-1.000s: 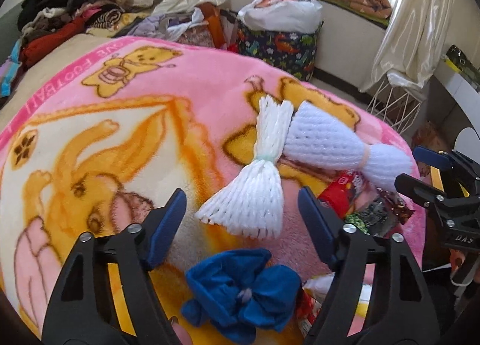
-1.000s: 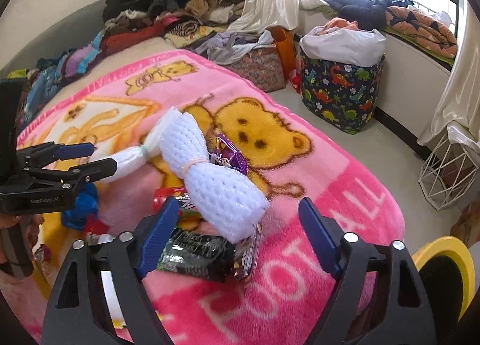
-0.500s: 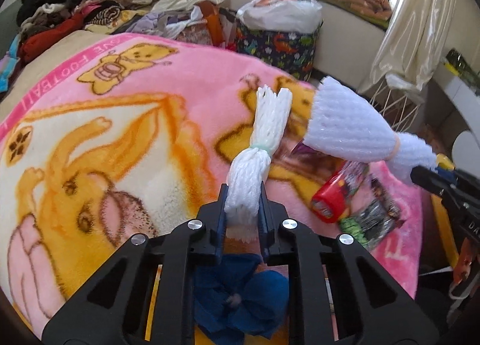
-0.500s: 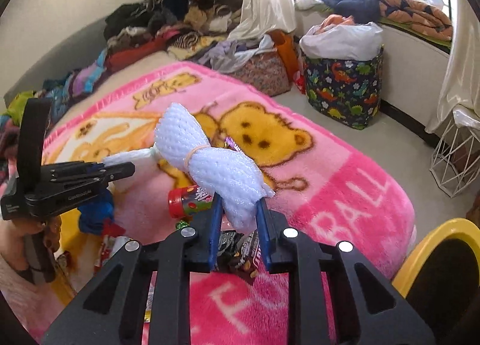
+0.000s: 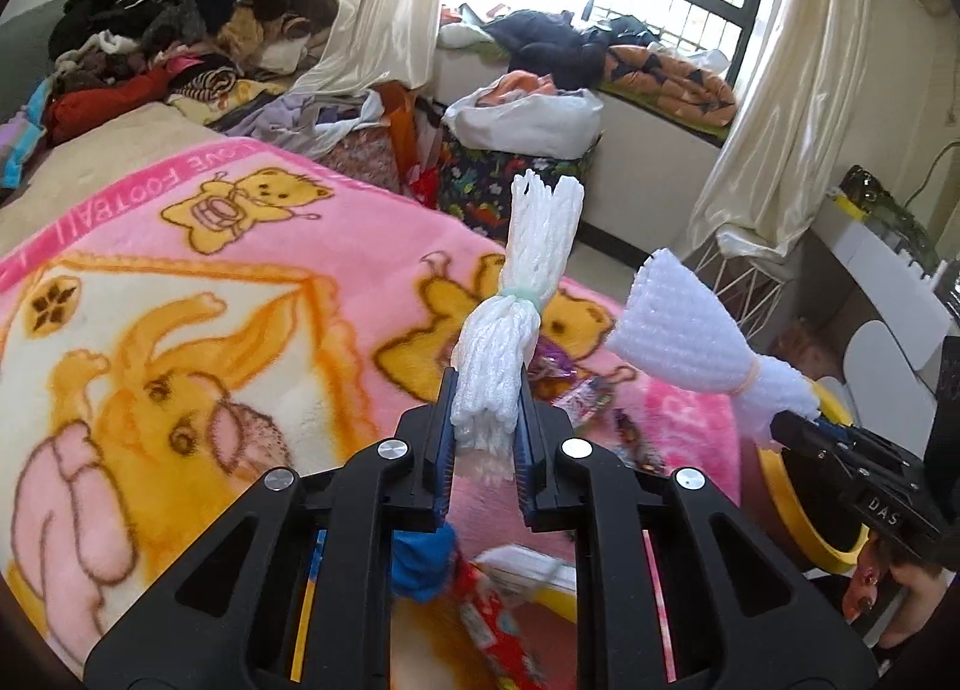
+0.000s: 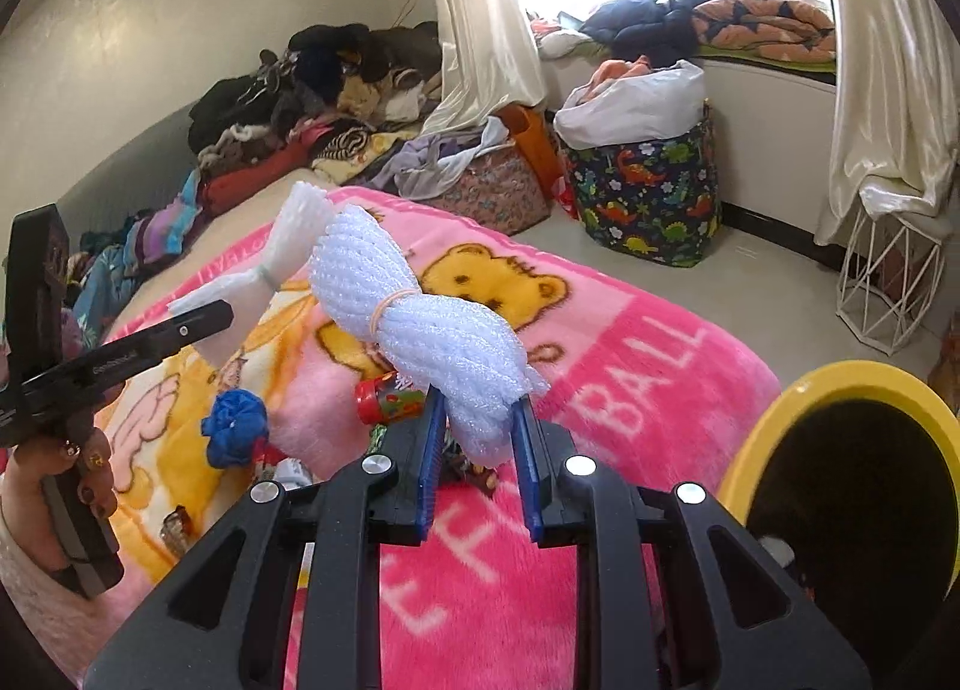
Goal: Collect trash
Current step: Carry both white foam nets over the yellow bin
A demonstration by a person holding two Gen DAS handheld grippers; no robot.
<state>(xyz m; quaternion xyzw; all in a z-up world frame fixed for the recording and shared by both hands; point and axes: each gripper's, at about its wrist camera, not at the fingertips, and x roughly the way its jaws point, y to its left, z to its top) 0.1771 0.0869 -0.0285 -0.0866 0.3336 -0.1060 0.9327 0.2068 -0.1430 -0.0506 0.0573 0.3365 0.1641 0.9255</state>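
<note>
My left gripper (image 5: 483, 419) is shut on a white foam net bundle (image 5: 516, 306) tied with a pale green band, held up above the pink blanket (image 5: 180, 282). My right gripper (image 6: 479, 438) is shut on a second, wider white foam net bundle (image 6: 414, 312) tied with a tan band, also lifted. Each bundle shows in the other view: the wide one (image 5: 690, 348), the narrow one (image 6: 270, 276). A yellow-rimmed bin (image 6: 852, 486) stands at the right, beside the bed. A red tube (image 6: 390, 399), snack wrappers (image 5: 576, 396) and a blue scrunched piece (image 6: 237, 432) lie on the blanket.
Piled clothes (image 6: 336, 84) cover the bed's far end. A dinosaur-print basket (image 6: 648, 192) and a floral bag (image 6: 480, 186) stand on the floor by the window. A white wire stand (image 6: 888, 282) is at the right under the curtain.
Both grippers went from open around the foam bundles to shut on them, then lifted them off the blanket. The right gripper has swung toward the yellow bin.
</note>
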